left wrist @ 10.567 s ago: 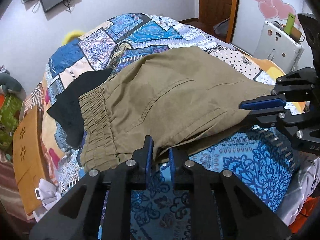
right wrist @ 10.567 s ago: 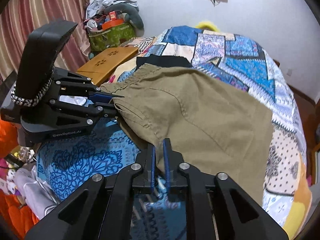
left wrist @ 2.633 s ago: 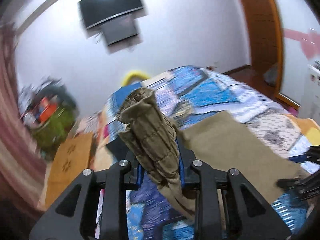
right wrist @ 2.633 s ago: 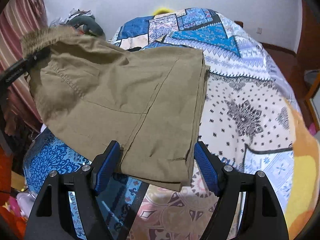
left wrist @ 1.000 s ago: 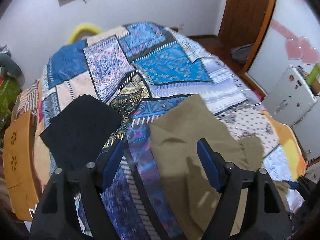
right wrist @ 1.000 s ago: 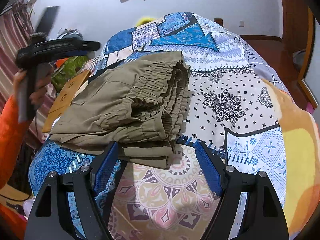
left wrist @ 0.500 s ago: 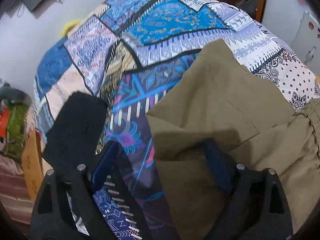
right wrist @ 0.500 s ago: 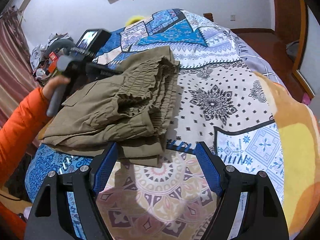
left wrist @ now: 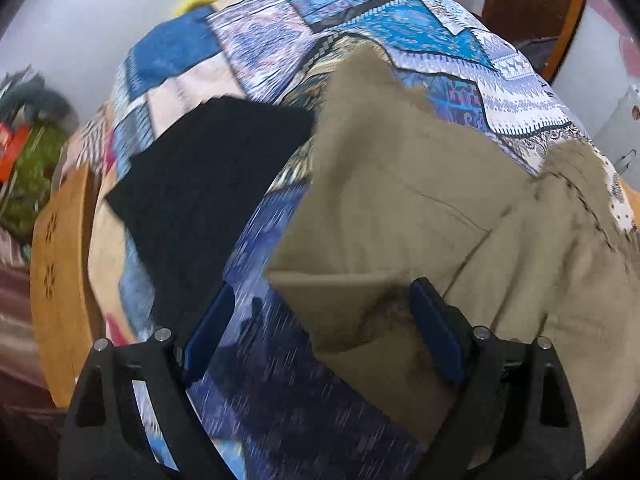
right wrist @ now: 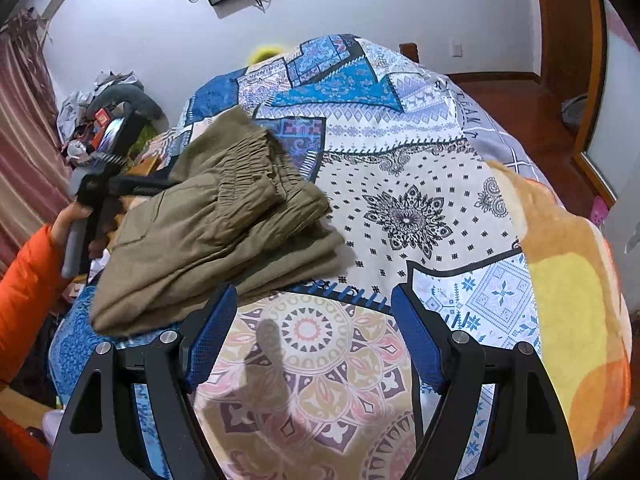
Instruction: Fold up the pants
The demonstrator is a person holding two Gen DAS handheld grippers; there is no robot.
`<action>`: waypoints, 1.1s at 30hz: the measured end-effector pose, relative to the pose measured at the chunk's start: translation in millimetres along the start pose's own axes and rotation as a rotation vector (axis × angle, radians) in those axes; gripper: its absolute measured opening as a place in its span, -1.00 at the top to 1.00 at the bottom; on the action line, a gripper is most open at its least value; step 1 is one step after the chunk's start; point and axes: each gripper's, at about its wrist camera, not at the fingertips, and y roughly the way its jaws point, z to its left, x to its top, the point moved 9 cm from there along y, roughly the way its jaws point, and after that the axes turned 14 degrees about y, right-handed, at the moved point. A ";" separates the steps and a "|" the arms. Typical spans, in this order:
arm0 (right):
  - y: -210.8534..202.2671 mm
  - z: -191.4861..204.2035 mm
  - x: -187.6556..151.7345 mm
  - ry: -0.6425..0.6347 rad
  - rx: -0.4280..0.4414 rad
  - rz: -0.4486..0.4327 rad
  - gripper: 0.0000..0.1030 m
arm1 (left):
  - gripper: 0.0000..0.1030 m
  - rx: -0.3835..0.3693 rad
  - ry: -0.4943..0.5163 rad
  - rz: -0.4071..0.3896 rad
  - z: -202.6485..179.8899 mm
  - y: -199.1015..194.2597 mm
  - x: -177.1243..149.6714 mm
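Note:
The olive-khaki pants [right wrist: 224, 224] lie folded in a thick stack on the patterned bedspread [right wrist: 408, 208], elastic waistband on top toward the far side. In the left wrist view the pants [left wrist: 420, 216] fill the right half. My left gripper [left wrist: 320, 312] is open and empty, its jaws wide apart over the stack's left edge; it also shows at the pants' left side in the right wrist view [right wrist: 132, 186]. My right gripper [right wrist: 314, 328] is open and empty, just in front of the stack's near right corner, not touching it.
A folded black garment [left wrist: 208, 176] lies on the bed left of the pants. A wooden board [left wrist: 60, 256] stands at the bed's left side. Clutter [right wrist: 100, 112] is piled by the curtain. A wooden door [right wrist: 560, 20] is at the right.
The left gripper has drawn back and to the left along the pants' edge, bringing the black garment into fuller view. The right gripper has shifted slightly right, away from the stack. Both stay open.

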 end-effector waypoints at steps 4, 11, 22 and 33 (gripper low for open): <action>-1.6 12.1 2.1 -0.009 0.028 -0.007 -0.48 | -0.75 -0.034 -0.019 0.003 -2.5 -18.2 -29.0; 2.6 29.6 5.6 -0.040 0.037 -0.024 -0.48 | -0.75 -0.127 -0.038 -0.030 -22.6 -47.1 -73.9; 20.9 67.0 23.3 -0.164 0.086 -0.056 -0.46 | -0.74 -0.031 -0.067 -0.054 2.8 -55.4 -99.7; 34.3 38.5 1.6 -0.159 0.048 0.043 0.35 | -0.70 0.076 -0.117 -0.013 39.3 -57.6 -140.4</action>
